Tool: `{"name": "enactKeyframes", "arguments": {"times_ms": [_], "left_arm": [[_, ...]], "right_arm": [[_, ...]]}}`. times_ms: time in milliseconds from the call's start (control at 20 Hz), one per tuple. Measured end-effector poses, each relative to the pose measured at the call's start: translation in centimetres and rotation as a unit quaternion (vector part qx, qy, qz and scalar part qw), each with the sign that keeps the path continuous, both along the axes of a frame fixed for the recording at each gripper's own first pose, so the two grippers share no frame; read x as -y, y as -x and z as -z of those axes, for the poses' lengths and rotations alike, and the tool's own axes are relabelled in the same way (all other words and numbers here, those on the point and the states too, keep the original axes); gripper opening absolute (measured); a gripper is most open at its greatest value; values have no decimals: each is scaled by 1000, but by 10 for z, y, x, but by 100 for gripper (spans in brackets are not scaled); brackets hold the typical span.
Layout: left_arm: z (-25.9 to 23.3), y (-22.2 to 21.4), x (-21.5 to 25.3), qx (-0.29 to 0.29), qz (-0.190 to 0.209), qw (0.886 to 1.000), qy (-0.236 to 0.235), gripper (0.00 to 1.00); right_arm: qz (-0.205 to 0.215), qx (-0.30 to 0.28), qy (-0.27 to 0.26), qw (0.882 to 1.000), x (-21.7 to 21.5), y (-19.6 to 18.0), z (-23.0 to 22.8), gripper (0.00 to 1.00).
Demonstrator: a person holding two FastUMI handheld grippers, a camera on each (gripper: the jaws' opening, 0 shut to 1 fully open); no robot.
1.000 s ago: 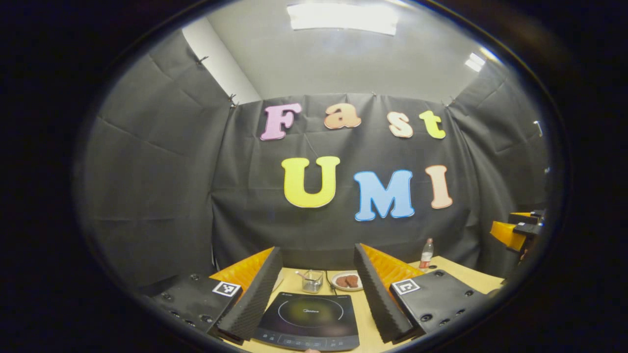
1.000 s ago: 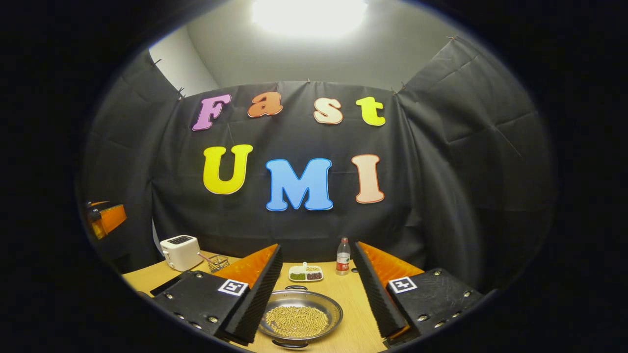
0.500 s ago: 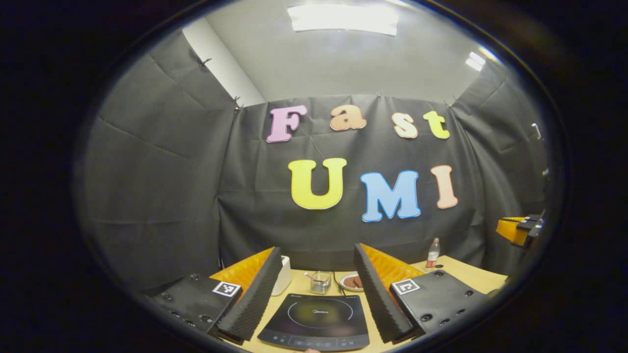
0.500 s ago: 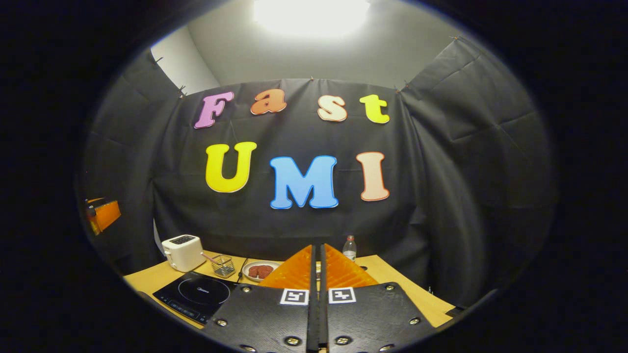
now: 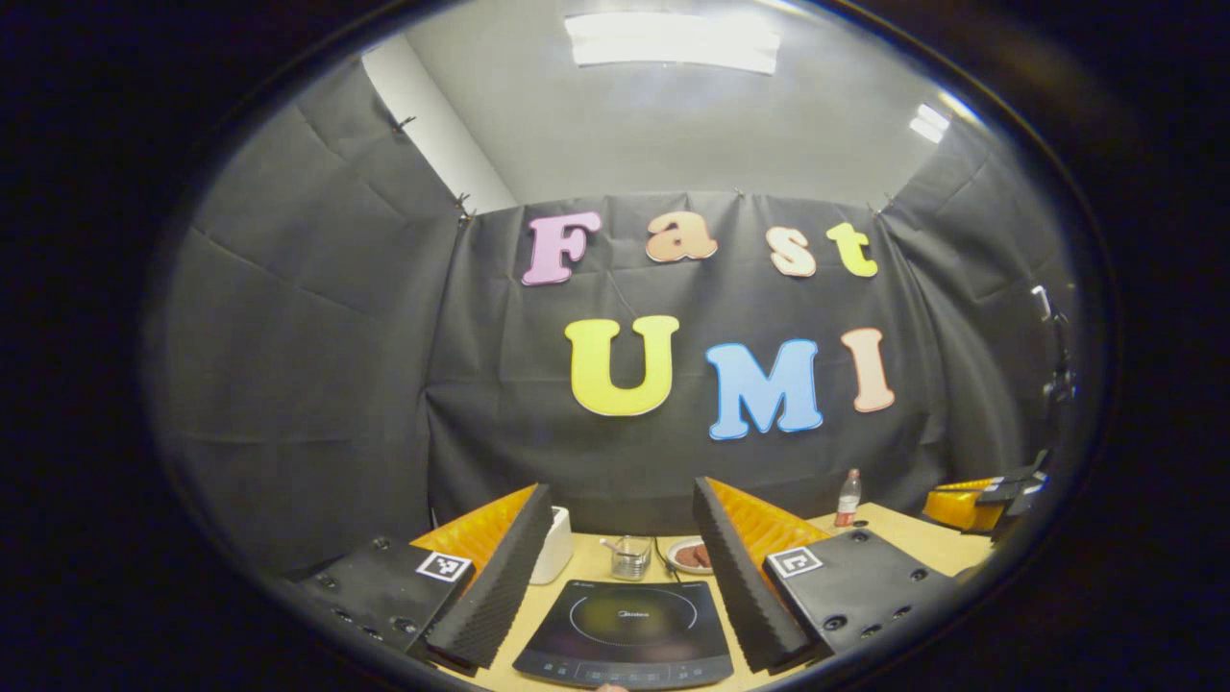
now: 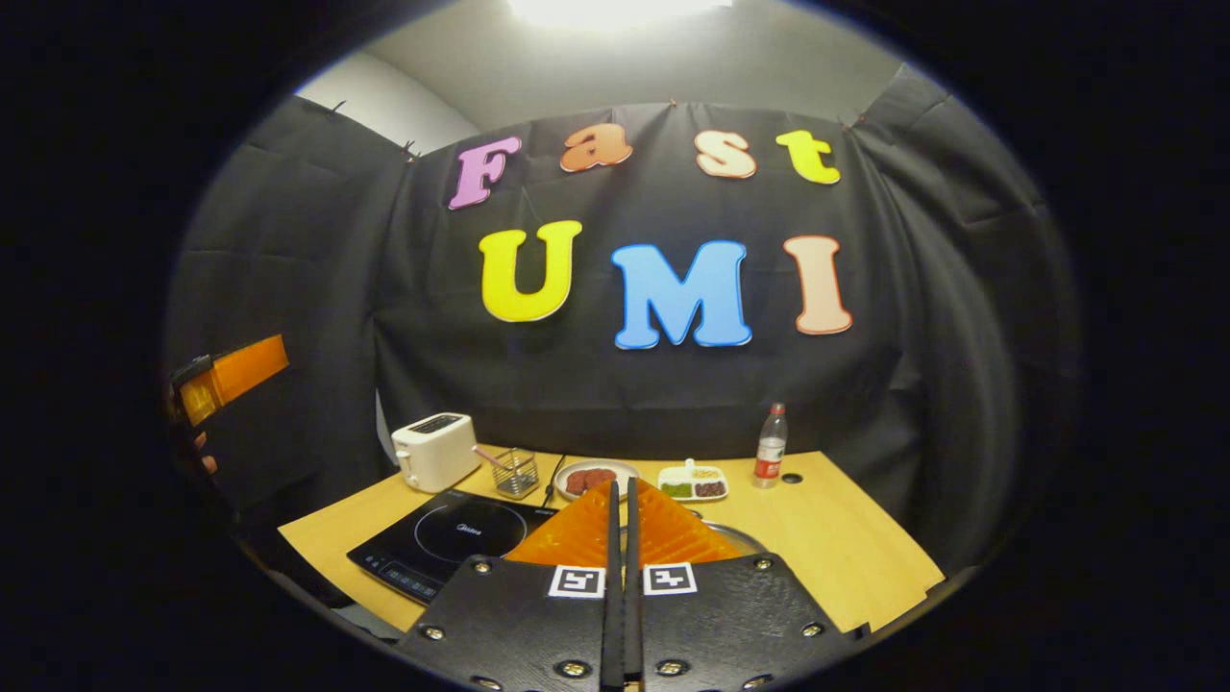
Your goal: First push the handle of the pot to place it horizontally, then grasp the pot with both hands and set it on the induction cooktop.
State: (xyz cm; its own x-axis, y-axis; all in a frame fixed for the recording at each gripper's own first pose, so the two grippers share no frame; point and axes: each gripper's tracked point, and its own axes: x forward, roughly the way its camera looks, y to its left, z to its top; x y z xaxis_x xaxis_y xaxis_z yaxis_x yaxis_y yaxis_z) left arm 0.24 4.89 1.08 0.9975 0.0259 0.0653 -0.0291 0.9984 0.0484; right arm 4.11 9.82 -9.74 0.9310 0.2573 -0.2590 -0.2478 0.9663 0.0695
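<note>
Surface (image 6: 846,548): pale wood, carrying everything below.
Induction cooktop (image 5: 625,630): black, flat on the surface, seen between the spread fingers of the left gripper (image 5: 620,567).
Pot (image 6: 735,533): a sliver of metal rim peeks out just right of the right gripper (image 6: 620,538), whose fingers are pressed together on nothing.
Toaster (image 6: 434,450): white, behind the cooktop at the left.
Bottle (image 6: 769,447): upright near the back edge.
Plate (image 6: 588,478): holds dark patties, beside a divided dish (image 6: 694,483).

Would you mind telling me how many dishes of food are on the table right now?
2: a round plate with brown pieces behind the induction cooktop, and a white divided dish to its right, near the bottle. The right gripper's fingers may hide others.
</note>
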Motion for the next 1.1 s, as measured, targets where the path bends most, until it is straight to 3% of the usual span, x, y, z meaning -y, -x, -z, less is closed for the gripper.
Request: {"name": "enactKeyframes", "arguments": {"times_ms": [50, 300, 400, 450, 500, 650, 850, 900, 1100], "left_arm": [[1, -1, 1, 0, -4, 1000, -1, 96], [11, -6, 9, -13, -36, 999, 19, 96], [13, -9, 8, -19, -50, 999, 8, 96], [11, -9, 8, -17, -55, 998, 1, 99], [10, -8, 12, -16, -58, 998, -1, 94], [20, -10, 18, -31, -64, 997, 4, 99], [27, -13, 17, -44, -80, 996, 3, 99], [29, -13, 16, -47, -83, 995, 4, 93], [31, -17, 13, -53, -92, 994, 6, 99]], "right_arm": [[-17, -18, -1, 1000, -5, 1, 14, 0], [-90, -111, -4, 990, -24, 10, 77, 1], [-114, -140, -2, 984, -31, 10, 98, 1], [-127, -154, 0, 980, -35, 12, 110, 0], [-138, -171, 3, 976, -38, 14, 122, 0], [-169, -239, 0, 956, -46, 26, 162, 1], [-184, -304, 0, 935, -47, 36, 201, 0], [-183, -317, 2, 931, -45, 36, 209, 0], [-170, -361, 5, 917, -37, 31, 236, 1]]}}
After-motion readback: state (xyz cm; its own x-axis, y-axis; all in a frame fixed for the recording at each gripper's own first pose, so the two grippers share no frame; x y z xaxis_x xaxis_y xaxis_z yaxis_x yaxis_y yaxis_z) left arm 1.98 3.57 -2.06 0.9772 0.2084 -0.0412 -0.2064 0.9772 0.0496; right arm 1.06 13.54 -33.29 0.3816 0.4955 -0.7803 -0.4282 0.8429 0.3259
